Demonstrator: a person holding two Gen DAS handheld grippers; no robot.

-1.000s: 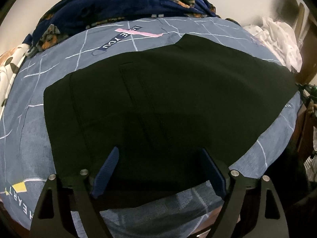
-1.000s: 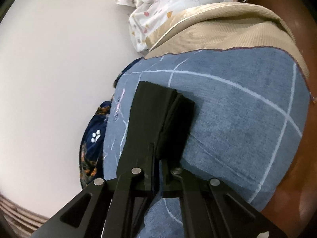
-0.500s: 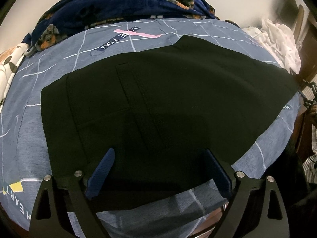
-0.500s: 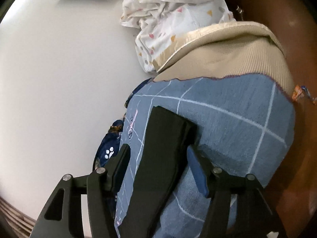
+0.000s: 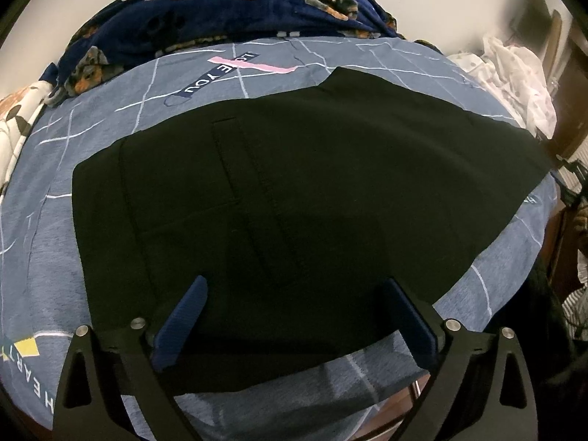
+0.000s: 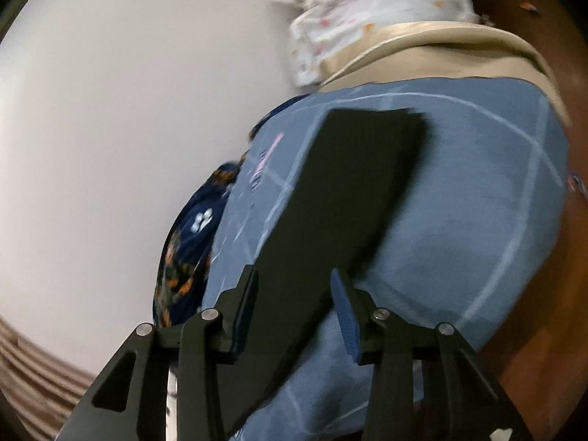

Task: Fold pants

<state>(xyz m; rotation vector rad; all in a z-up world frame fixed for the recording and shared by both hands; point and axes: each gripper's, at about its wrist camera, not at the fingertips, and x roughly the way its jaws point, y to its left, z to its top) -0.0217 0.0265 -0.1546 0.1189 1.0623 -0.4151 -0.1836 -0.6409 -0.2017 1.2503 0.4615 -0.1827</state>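
Currently between folds: black pants (image 5: 312, 198) lie flat on the bed (image 5: 496, 294), ahead of and beneath both grippers. Left gripper (image 5: 294, 294) and right gripper (image 6: 292, 286) are spread, holding nothing. Next, I judge, each must pinch an edge.

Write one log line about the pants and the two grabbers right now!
task: fold pants | black pants: flat on blue bedsheet | left gripper: open above pants | right gripper: open, astride pants' end

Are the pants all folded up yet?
Not yet. The black pants lie flat on the blue bedsheet, seemingly folded leg over leg. Both the left gripper and right gripper are open, holding nothing. Folding them shorter is left.
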